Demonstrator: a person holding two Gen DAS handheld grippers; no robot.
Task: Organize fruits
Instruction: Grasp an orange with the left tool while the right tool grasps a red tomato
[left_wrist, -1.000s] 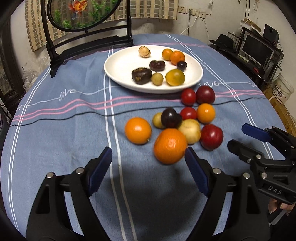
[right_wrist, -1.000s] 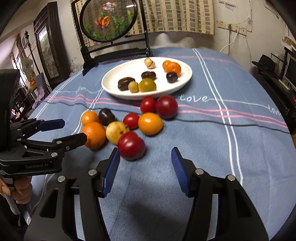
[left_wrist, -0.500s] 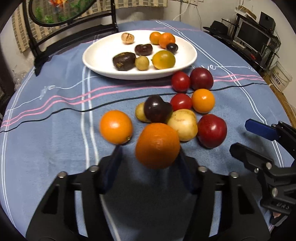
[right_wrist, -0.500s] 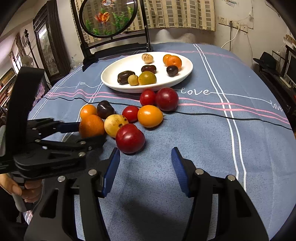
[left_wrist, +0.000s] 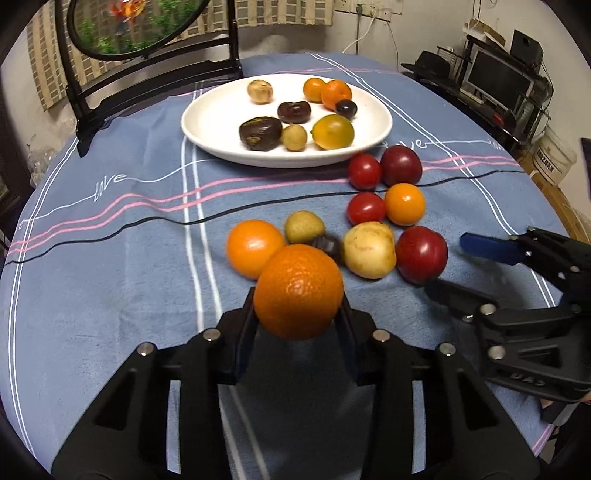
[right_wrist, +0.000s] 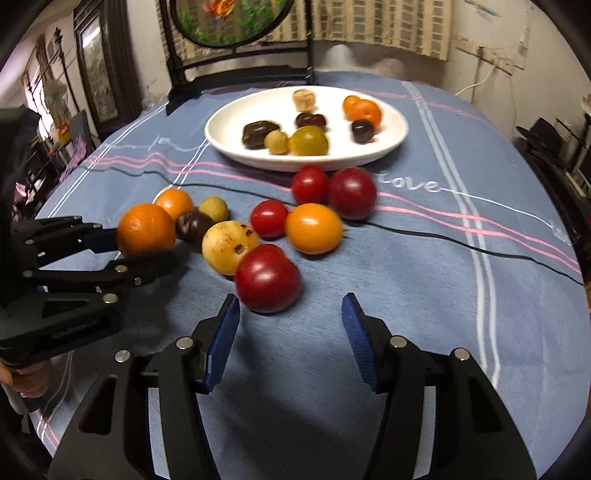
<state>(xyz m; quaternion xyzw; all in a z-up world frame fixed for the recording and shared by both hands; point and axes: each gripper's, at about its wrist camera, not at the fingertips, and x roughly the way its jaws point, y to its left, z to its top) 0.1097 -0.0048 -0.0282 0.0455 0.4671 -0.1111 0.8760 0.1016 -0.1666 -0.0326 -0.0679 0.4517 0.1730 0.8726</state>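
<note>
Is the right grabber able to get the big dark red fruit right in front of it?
Probably yes. The right gripper is open, and the dark red fruit sits just ahead of its fingers. Only the yellow fruit touching it may get nudged.

A big orange (left_wrist: 298, 291) sits up off the cloth, squeezed from both sides. Behind it lie a smaller orange (left_wrist: 255, 247), a yellow pear-like fruit (left_wrist: 368, 249), a dark red plum (left_wrist: 422, 254) and small red tomatoes (left_wrist: 365, 208), close together. The white plate (left_wrist: 207, 122) holds eight more little fruits.
</note>
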